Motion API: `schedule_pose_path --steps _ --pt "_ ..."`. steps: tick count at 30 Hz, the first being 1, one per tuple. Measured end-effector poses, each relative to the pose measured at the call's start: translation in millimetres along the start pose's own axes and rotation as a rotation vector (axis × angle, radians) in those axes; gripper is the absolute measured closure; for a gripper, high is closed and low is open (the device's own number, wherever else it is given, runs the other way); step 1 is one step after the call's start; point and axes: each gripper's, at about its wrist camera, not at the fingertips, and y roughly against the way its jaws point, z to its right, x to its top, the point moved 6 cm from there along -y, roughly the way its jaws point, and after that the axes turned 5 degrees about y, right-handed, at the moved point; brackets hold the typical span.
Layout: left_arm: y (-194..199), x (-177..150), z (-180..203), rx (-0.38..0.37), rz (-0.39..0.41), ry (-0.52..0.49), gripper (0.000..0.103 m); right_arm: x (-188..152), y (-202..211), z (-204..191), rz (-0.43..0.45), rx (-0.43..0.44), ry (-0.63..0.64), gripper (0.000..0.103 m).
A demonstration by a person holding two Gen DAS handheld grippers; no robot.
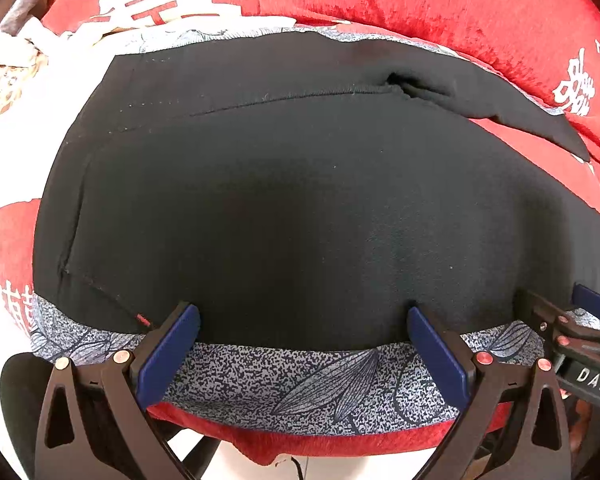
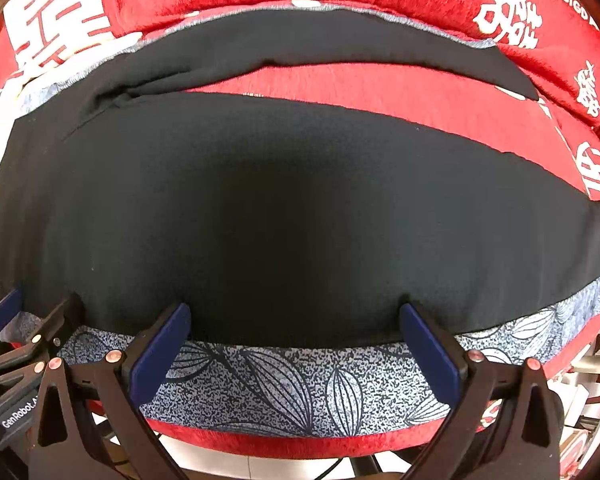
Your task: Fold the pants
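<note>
Black pants (image 1: 300, 208) lie flat across frame centre on the grey leaf-print cloth (image 1: 300, 384). Left gripper (image 1: 302, 320) and right gripper (image 2: 294, 320) both spread wide, holding nothing, tips at near hem. Risk: pinching the cloth too; far leg (image 2: 340, 44) lies splayed, so the fold may misalign.

L tool (image 1: 303, 320) spread wide, blue pads (image 1: 168, 356) facing inward w/ nothing clamped btwn them, black linkage arms angled out below. R tool (image 2: 295, 320) same pose: fingers far apart, blue pads (image 2: 430, 356) bare. Both point fwd, roughly level & parallel. They sit side by side, close: R tool shows at L view's right edge (image 1: 580, 336), L tool at R view's left edge (image 2: 24, 332).
</note>
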Motion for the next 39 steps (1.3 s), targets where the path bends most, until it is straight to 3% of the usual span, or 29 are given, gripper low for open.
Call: schedule_pose_path --steps 4,13,20,26,33,36,39 --pt "4.7 0.0 -8.4 -0.025 -0.012 0.015 0.0 -4.0 4.3 -2.5 -0.002 0.0 0.042 0.0" --pt "23.9 22.4 -18.8 0.002 0.087 0.037 0.0 11.0 29.5 -27.3 0.045 0.085 0.114 0.0" --pt "28.4 38.1 -29.2 0.024 0.11 0.062 0.0 47.1 43.8 -39.1 0.097 0.106 0.155 0.0" --pt "29.2 70.7 -43.4 0.04 0.127 0.068 0.0 94.9 43.8 -56.2 0.151 0.082 0.22 0.0" --pt "20.6 110.3 -63.2 0.062 0.135 0.113 0.0 137.2 28.5 -65.2 0.123 0.108 0.171 0.0" --pt "15.0 120.9 -68.6 0.06 0.133 0.12 0.0 142.7 22.3 -69.8 0.106 0.171 0.145 0.0" --pt "6.2 129.4 -69.0 0.065 0.1 0.103 0.0 145.3 10.9 -75.5 0.09 0.164 0.168 0.0"
